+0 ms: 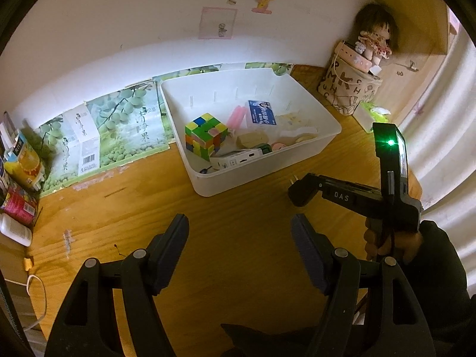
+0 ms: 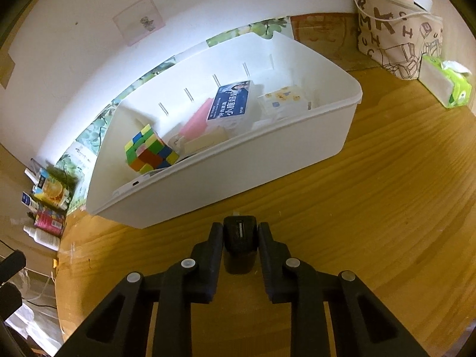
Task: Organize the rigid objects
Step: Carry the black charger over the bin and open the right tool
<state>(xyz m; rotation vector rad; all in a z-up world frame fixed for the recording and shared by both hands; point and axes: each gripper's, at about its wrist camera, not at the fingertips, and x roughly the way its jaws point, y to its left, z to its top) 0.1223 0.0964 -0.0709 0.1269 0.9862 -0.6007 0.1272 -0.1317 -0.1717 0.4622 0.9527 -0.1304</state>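
A white plastic bin (image 1: pixel 300 160) (image 2: pixel 267 160) stands on the wooden table and holds a colourful puzzle cube (image 1: pixel 205 136) (image 2: pixel 150 150), a blue-and-white box (image 1: pixel 261 113) (image 2: pixel 230 104), a pink block (image 1: pixel 237 116) (image 2: pixel 195 122), a white power bank (image 1: pixel 235 158) and other small items. My right gripper (image 2: pixel 240 232) is shut on a black USB charger plug (image 2: pixel 239 244) (image 1: pixel 302 192), held above the table just in front of the bin's near wall. My left gripper (image 1: pixel 239 232) is open and empty over the table, short of the bin.
A printed fabric bag (image 1: pixel 348 89) (image 2: pixel 398 35) with a doll (image 1: pixel 376 34) on top stands at the back right, a green tissue pack (image 2: pixel 446 86) beside it. Boxes and bottles (image 1: pixel 20 175) (image 2: pixel 49 205) crowd the left edge. Green printed cartons (image 1: pixel 113 128) lean on the wall.
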